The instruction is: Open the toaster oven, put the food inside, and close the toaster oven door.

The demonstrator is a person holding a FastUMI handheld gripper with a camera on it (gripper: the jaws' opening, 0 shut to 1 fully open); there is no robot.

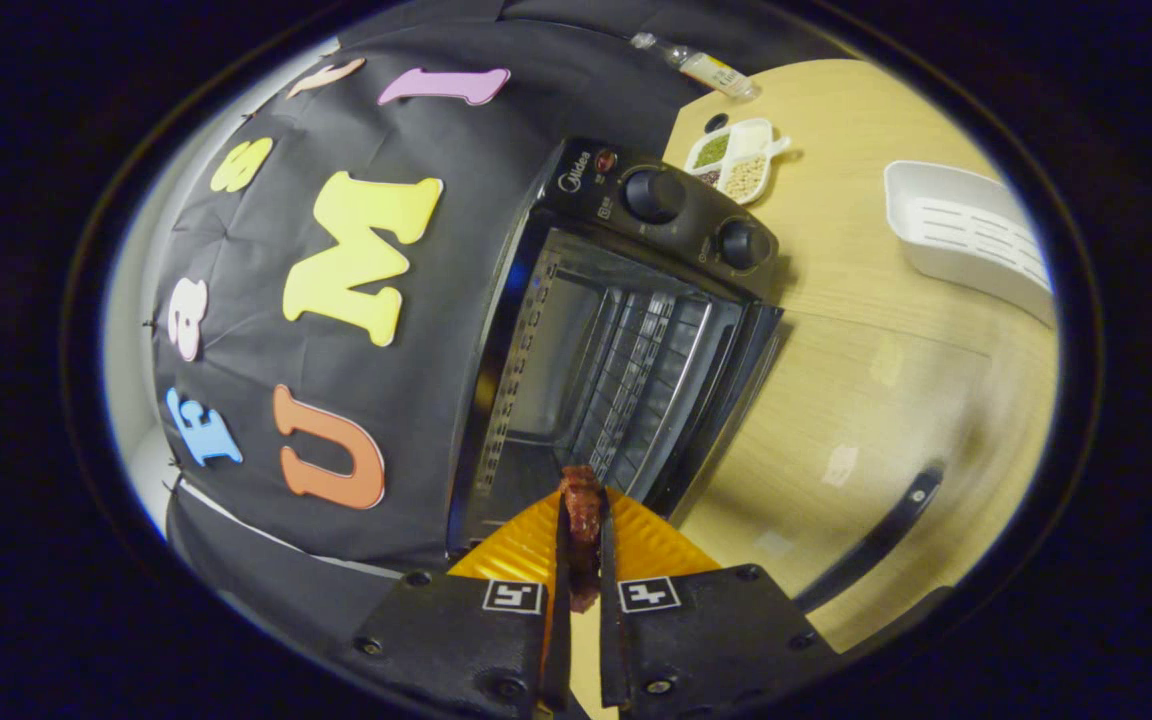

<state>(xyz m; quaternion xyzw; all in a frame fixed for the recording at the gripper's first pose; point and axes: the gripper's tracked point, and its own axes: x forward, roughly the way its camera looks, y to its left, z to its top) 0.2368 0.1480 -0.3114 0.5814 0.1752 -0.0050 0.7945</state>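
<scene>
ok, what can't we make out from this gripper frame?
- Food: what it is; a dark reddish piece clamped between the fingers, its lower part hidden by them.
- Toaster oven cavity: far corners too dark.
- Glass door: its outer edge past the handle is cut off.
- Seasoning dish: contents too small.

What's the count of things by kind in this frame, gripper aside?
Black toaster oven, glass door open: 1
Dark red piece of food, clamped between the gripper fingers just ahead of the oven mouth: 1
White four-compartment dish of spices: 1
White rectangular plastic tray: 1
Clear small bottle lying beyond the dish: 1
Total: 5
</scene>
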